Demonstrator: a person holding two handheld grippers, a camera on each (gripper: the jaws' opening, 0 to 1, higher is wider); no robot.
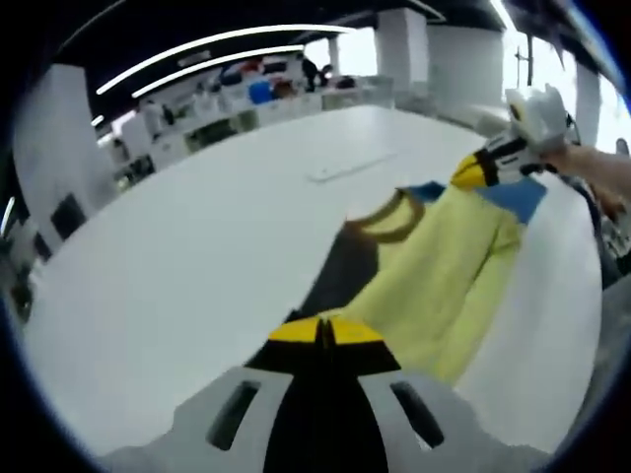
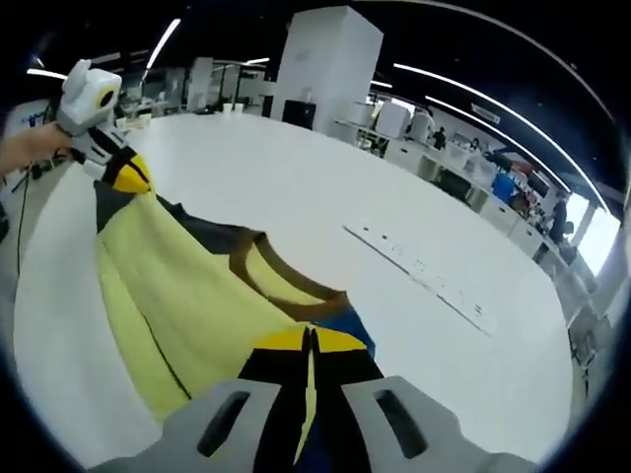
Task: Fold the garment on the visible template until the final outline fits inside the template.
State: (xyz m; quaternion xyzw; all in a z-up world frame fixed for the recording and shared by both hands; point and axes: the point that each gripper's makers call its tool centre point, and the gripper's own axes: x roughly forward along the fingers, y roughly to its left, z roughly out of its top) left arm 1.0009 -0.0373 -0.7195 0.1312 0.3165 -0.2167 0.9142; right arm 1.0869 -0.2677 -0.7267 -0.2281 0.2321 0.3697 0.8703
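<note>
In the left gripper view, the left gripper (image 1: 326, 331) is seen with jaws pressed together on one end of the yellow shirt (image 1: 444, 271), which stretches away lengthwise over the white table (image 1: 197, 256) to the right gripper (image 1: 485, 171). In the right gripper view, the right gripper (image 2: 309, 340) is likewise pinched on the shirt (image 2: 187, 296), near the brown collar (image 2: 286, 286); the left gripper (image 2: 126, 173) holds the far end. A pale strip (image 2: 419, 271), possibly the template, lies beside the shirt.

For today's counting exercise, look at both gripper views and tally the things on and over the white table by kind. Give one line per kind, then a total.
Grippers: 2, the left gripper and the right gripper, each shut on the shirt.
Garments: 1, a yellow shirt with brown collar and dark and blue sleeves.
Tables: 1, the white table.
Total: 4
</note>
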